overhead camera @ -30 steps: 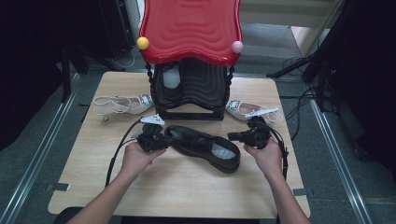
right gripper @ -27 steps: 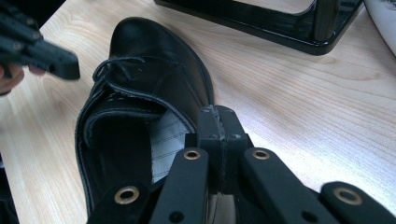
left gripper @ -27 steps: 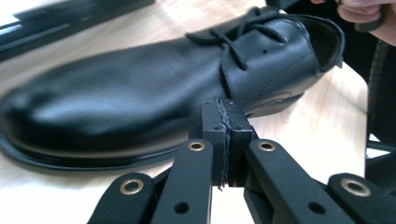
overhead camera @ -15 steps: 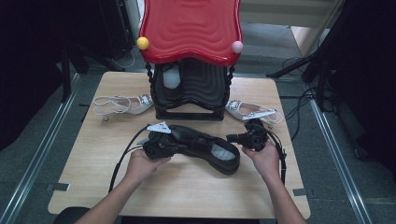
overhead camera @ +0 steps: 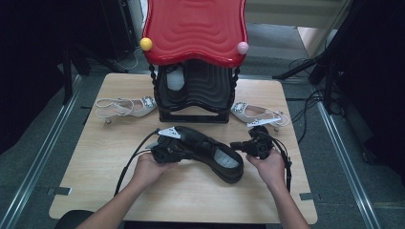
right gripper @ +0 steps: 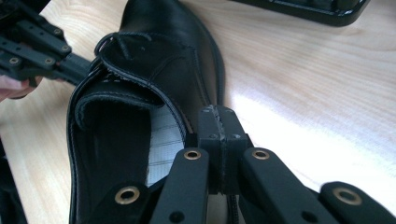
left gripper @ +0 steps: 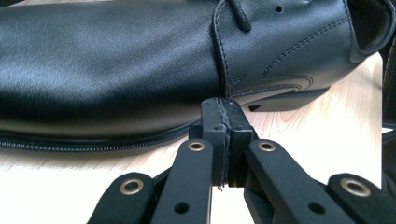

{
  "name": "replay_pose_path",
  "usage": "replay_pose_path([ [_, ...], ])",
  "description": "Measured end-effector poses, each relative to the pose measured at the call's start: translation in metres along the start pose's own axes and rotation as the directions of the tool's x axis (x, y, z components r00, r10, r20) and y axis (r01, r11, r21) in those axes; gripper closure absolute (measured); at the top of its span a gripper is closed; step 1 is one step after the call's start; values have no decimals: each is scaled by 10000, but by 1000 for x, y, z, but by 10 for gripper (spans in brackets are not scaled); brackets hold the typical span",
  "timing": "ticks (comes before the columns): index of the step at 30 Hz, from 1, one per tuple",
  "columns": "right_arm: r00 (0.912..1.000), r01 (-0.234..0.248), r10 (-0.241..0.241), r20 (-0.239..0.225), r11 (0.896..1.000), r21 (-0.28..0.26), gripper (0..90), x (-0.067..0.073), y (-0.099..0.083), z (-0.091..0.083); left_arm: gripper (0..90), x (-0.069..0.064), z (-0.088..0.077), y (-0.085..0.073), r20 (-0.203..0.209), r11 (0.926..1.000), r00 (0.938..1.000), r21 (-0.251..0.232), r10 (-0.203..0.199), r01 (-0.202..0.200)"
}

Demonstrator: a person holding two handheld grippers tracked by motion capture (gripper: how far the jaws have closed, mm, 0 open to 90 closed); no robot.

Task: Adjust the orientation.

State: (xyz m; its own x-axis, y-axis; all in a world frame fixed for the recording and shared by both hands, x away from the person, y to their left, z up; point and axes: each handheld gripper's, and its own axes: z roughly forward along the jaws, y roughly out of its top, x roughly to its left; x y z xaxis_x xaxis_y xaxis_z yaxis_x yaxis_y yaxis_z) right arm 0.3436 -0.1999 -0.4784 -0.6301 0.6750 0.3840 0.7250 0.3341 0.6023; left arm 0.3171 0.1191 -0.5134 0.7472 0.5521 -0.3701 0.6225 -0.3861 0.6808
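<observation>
- The table (overhead camera: 95,191) is a pale wood top with the work laid out along its middle, near my edge, so both hands can reach it without stretching.
- At the far edge stands the shoe rack (overhead camera: 196,90), black shelves under a wavy red top (overhead camera: 193,28). Its open front faces me, which I judge is why the shoes lie in front of it: they look set to go in.
- The black leather shoe (overhead camera: 205,150) lies on its sole in front of the rack, slanted, toe toward the left hand and heel opening toward the right. In the left gripper view its side (left gripper: 140,60) runs right across, sole flat on the wood.
- Two pale sandals wait to either side of the rack, the left sandal (overhead camera: 126,106) and the right sandal (overhead camera: 258,114), well apart from the black shoe and out of its way.
- My left gripper (overhead camera: 165,151) sits at the toe end with its jaws pressed together on nothing, tips against the welt by the look of it. I read that as bracing or nudging the shoe rather than gripping it.
- My right gripper (overhead camera: 241,145) is at the heel end, jaws likewise closed and empty; in the right gripper view its tips (right gripper: 218,123) lie by the collar of the shoe, beside the striped insole (right gripper: 163,140). With a closed tip at each end, the shoe is boxed in and can be steered.
</observation>
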Motion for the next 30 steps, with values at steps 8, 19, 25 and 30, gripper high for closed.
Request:
replay_pose_path([
  [8, 9997, 212, -209, -128, 9993, 293, 900, 15, -5, 4, 900, 5, -1, 1, -86, 9997, 9997, -50, -231, 230],
  [19, 9998, -57, 62, -208, 9997, 232, 900, 27, -11, 7, 900, 10, 1, 3, -5, 9981, 9982, -156, -598, 598],
  [25, 9998, -80, 85, -169, 9996, 271, 900, 34, -15, 6, 900, 11, 5, 7, 3, 9972, 9975, -213, -713, 713],
  [30, 9996, -254, 257, -128, 9995, 185, 900, 38, -17, 5, 900, 12, 9, 9, 31, 9958, 9963, -317, -859, 860],
])
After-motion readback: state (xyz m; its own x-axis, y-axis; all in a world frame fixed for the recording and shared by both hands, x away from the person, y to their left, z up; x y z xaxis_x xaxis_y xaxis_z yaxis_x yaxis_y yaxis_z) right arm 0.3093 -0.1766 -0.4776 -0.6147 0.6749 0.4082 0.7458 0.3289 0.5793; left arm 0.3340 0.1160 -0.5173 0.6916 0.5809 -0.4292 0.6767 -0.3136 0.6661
